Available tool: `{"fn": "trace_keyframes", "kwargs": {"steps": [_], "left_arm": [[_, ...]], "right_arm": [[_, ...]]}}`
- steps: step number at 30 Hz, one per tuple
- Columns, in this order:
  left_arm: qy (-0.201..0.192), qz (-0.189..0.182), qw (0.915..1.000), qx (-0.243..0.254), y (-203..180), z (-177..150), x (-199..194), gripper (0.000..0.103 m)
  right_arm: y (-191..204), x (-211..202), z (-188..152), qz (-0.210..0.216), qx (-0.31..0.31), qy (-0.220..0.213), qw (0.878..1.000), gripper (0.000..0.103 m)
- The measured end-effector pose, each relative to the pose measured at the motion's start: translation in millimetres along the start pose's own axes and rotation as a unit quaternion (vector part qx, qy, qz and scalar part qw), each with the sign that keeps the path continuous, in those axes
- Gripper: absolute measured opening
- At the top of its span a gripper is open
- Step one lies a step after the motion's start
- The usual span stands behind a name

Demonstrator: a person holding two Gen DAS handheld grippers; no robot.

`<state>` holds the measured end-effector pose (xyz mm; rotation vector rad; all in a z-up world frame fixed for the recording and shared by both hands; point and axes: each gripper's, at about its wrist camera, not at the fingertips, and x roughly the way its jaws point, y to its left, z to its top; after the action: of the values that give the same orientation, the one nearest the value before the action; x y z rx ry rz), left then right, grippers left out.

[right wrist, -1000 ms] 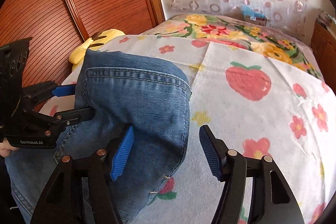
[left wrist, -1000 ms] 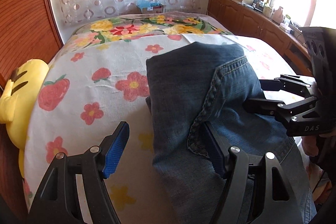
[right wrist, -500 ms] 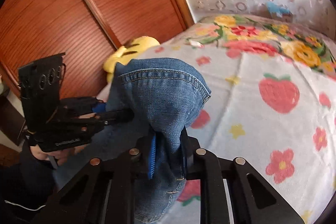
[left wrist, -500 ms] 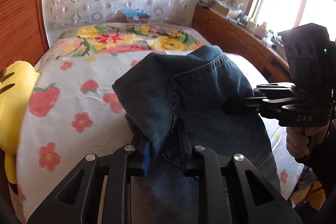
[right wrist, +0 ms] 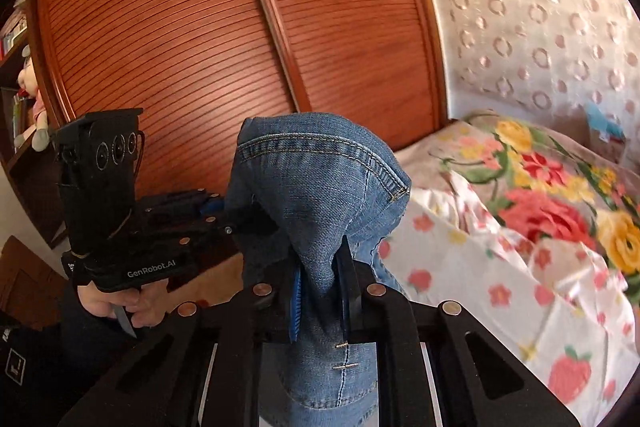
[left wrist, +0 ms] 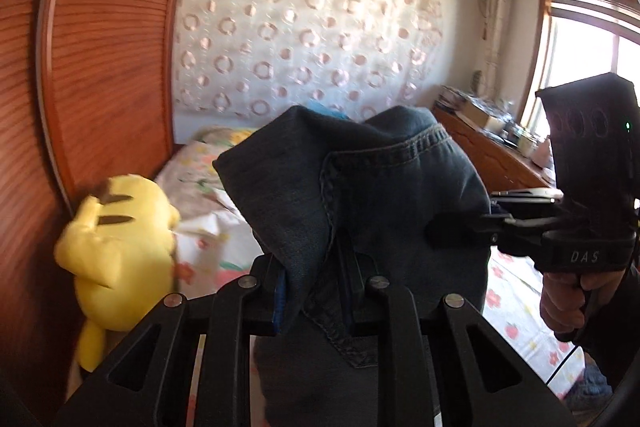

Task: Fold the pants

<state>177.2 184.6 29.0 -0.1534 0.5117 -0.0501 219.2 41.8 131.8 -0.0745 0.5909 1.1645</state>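
Blue denim pants (left wrist: 380, 195) hang lifted above the flowered bed (left wrist: 200, 163), bunched between both grippers. In the left wrist view my left gripper (left wrist: 312, 267) is shut on a fold of the denim, which stands up over its fingers. My right gripper (left wrist: 460, 227) comes in from the right, its tips buried in the same cloth. The right wrist view shows the right gripper (right wrist: 320, 267) with its jaws still closing on a pinched ridge of the pants (right wrist: 320, 179), pads pressing the cloth. There the left gripper (right wrist: 228, 215) grips the far left side.
A yellow plush toy (left wrist: 120, 247) lies at the bed's left edge against the slatted wooden wardrobe (right wrist: 200, 47). A wooden dresser (left wrist: 500, 155) with clutter runs under the window on the right. A patterned curtain (left wrist: 300, 35) hangs behind the bed. A hand (left wrist: 568, 295) holds the right gripper.
Both grippers went from open around the flat pants to shut on pinched denim, then rose and tilted up, lifting the cloth off the bed.
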Motion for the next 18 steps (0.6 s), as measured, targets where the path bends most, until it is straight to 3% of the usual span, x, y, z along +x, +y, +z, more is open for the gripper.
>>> {"fn": "trace_keyframes", "kwargs": {"steps": [4,8,11,15,18], "left_arm": [[-0.021,0.036,0.9991,0.005,22.2,27.0,-10.0,0.022],[-0.016,0.052,0.9985,0.009,40.0,45.2,10.1,0.022],[0.022,0.058,0.9979,0.016,48.0,44.9,55.5,0.022],[0.117,0.058,0.9914,0.000,61.6,16.4,145.0,0.023],[0.135,0.062,0.9889,0.006,58.9,-2.4,169.5,0.023]], "right_arm": [[5.2,30.8,27.6,0.036,-0.009,-0.012,0.999,0.014],[-37.5,72.1,30.8,0.067,0.026,-0.024,0.997,0.014],[-82.4,105.7,21.3,0.054,0.051,-0.012,0.997,0.014],[-148.3,166.5,-0.4,0.003,0.084,0.035,0.996,0.015],[-184.4,196.5,-14.9,-0.029,0.098,0.059,0.993,0.019]]}}
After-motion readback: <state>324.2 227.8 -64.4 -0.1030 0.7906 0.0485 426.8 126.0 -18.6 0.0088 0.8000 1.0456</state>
